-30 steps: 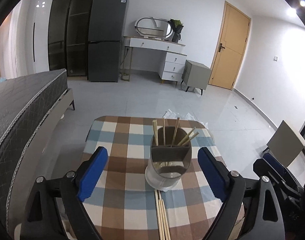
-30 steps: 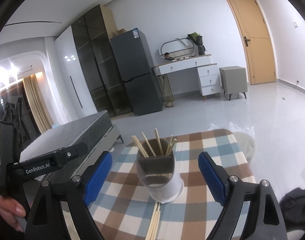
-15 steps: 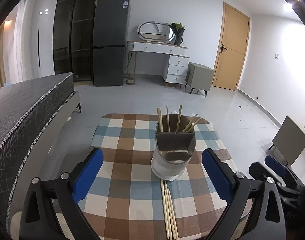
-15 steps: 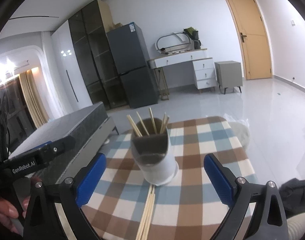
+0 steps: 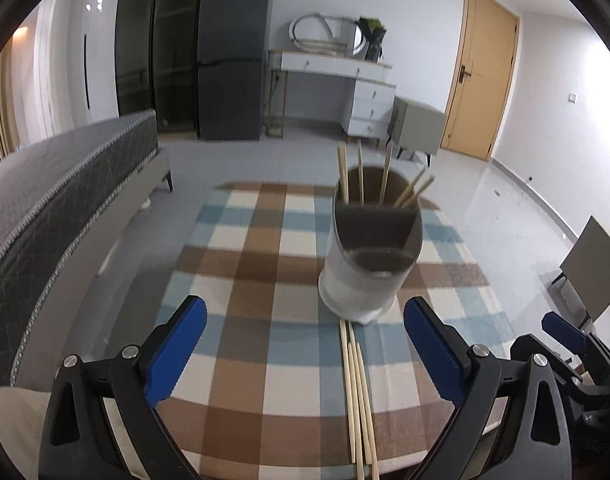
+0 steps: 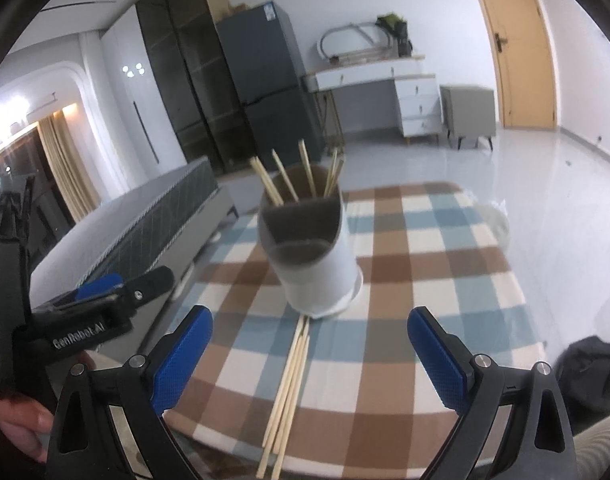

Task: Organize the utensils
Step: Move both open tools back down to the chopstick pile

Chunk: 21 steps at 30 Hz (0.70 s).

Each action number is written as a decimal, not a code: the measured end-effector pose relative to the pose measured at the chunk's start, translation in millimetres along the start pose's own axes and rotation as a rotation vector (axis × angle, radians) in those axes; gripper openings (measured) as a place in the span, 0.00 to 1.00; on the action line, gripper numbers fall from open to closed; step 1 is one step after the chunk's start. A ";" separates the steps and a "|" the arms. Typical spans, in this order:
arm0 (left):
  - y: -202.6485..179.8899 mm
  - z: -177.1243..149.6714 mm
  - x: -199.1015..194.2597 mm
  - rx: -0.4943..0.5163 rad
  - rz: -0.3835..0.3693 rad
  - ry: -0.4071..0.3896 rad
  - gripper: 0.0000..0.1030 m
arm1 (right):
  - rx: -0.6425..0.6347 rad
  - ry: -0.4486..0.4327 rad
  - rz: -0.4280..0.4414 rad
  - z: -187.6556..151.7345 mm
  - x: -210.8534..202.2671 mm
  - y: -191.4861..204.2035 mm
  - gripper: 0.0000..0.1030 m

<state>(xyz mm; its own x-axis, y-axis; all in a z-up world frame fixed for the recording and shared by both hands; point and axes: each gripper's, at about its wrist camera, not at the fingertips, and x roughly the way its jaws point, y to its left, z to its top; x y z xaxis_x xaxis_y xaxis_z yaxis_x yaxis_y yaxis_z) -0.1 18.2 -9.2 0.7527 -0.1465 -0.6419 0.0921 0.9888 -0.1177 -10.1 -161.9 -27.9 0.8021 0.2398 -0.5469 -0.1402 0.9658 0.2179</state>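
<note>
On the checked brown, blue and cream bench stands a white-and-grey cylindrical holder; loose wooden chopsticks lie before it. Both the left gripper and right gripper have their fingers spread, empty. A careless reach could topple the holder.

The tabletop is checked brown, blue and cream; the holder is white; the chopsticks are pale tan.

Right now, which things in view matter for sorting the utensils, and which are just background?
For the job:
- loose chopsticks on the table
- utensil holder, chopsticks already inside
- left gripper, right gripper, both open

Background:
- checked tablecloth
- fridge
- bed
</note>
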 end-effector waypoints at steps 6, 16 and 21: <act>3.8 -9.3 21.8 0.020 0.005 0.072 0.94 | 0.070 0.134 -0.016 -8.8 30.8 -10.0 0.95; 21.6 -5.7 52.1 -0.035 0.089 0.173 0.94 | 0.078 0.328 -0.042 -24.7 87.4 -12.0 0.74; 48.1 -5.7 73.2 -0.138 0.134 0.252 0.94 | 0.013 0.398 -0.039 -32.2 113.7 1.7 0.69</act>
<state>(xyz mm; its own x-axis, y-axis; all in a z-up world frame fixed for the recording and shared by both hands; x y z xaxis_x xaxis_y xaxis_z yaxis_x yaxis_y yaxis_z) 55.7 54.9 -66.2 0.5656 -0.0351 -0.8240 -0.0990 0.9890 -0.1100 62.1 -129.8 -115.8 0.5191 0.2246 -0.8247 -0.1044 0.9743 0.1996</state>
